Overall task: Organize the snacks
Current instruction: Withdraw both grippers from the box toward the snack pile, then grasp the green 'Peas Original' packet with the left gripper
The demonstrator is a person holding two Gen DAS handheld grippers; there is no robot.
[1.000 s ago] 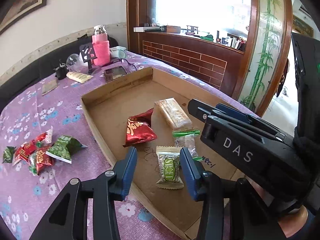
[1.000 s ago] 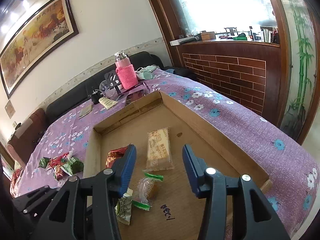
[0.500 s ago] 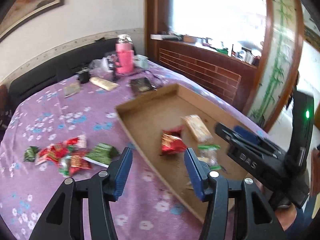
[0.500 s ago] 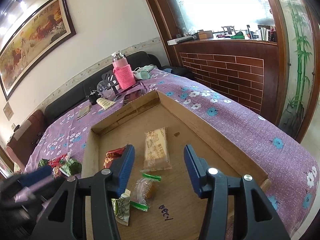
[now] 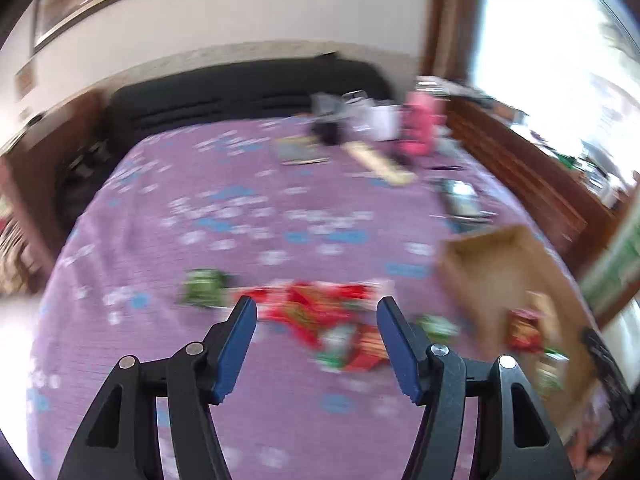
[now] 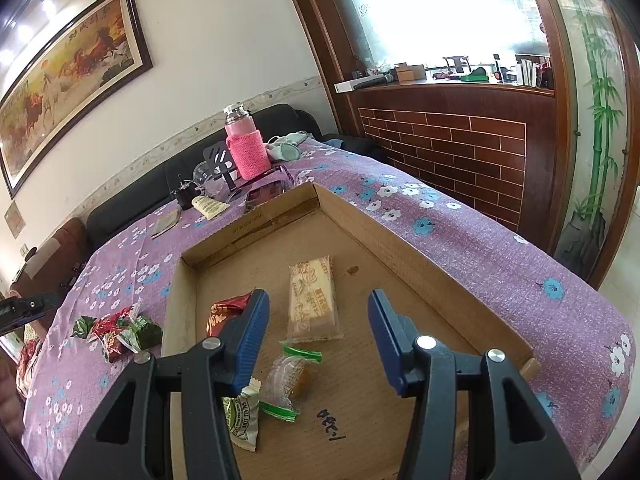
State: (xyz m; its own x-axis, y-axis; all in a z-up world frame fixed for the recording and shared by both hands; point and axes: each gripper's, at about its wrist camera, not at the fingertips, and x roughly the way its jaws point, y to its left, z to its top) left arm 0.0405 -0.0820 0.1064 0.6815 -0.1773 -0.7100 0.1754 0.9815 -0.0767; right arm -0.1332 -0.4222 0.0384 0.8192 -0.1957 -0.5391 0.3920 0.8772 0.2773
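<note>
The left gripper (image 5: pixel 316 314) hangs over the purple cloth (image 5: pixel 248 216), its jaws apart and just now widening, with nothing between them. Below and beyond its tips lies a loose heap of snacks (image 5: pixel 320 312), red and green wrappers, on the cloth just left of the box (image 5: pixel 500 256); the view is badly blurred, so how many there are I cannot tell.

The right gripper (image 6: pixel 316 320) hovers over the box (image 6: pixel 400 240), jaws apart and empty. In the box lie a pale biscuit pack (image 6: pixel 313 300), a red packet (image 6: pixel 224 312) partly behind the left finger, a clear candy (image 6: pixel 290 376) with green ends, and a green-and-white sachet (image 6: pixel 242 420). At the cloth's far end stands a pink bottle (image 6: pixel 245 146).
</note>
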